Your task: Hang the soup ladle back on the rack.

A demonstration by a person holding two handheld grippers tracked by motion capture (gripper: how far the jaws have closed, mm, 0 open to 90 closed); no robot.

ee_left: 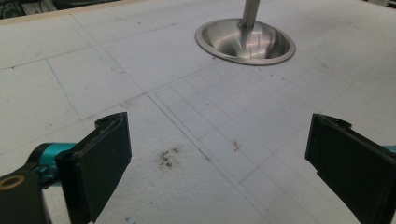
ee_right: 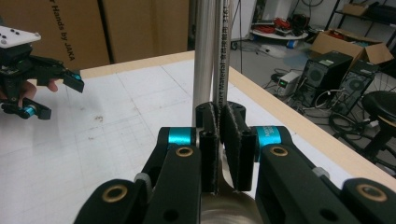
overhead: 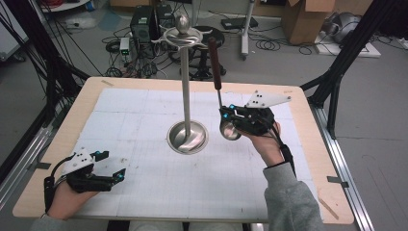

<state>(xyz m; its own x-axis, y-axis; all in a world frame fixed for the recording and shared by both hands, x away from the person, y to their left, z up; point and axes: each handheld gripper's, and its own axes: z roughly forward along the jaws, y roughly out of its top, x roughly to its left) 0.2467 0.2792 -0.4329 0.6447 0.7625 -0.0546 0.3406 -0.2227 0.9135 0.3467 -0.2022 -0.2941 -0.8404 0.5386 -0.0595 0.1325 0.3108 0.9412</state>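
A steel utensil stand (overhead: 185,82) rises from a round dished base (overhead: 187,137) at mid-table, with hooks at its top (overhead: 183,36). My right gripper (overhead: 231,115) is shut on the thin shaft of a ladle (overhead: 214,62), just above its bowl (overhead: 230,131). The ladle is held upright, brown handle up, immediately right of the stand. In the right gripper view the pads (ee_right: 223,121) pinch the shaft (ee_right: 221,56), with the stand's pole (ee_right: 204,51) close behind. My left gripper (overhead: 113,164) rests open at the front left, nothing between its jaws (ee_left: 219,154).
A white gridded mat (overhead: 144,110) covers the wooden table (overhead: 312,144). The stand's base (ee_left: 245,42) lies ahead of the left gripper. On the floor beyond the table are computer towers (overhead: 144,24), cables, a stool and cardboard boxes (overhead: 303,19). Black frame legs flank the table.
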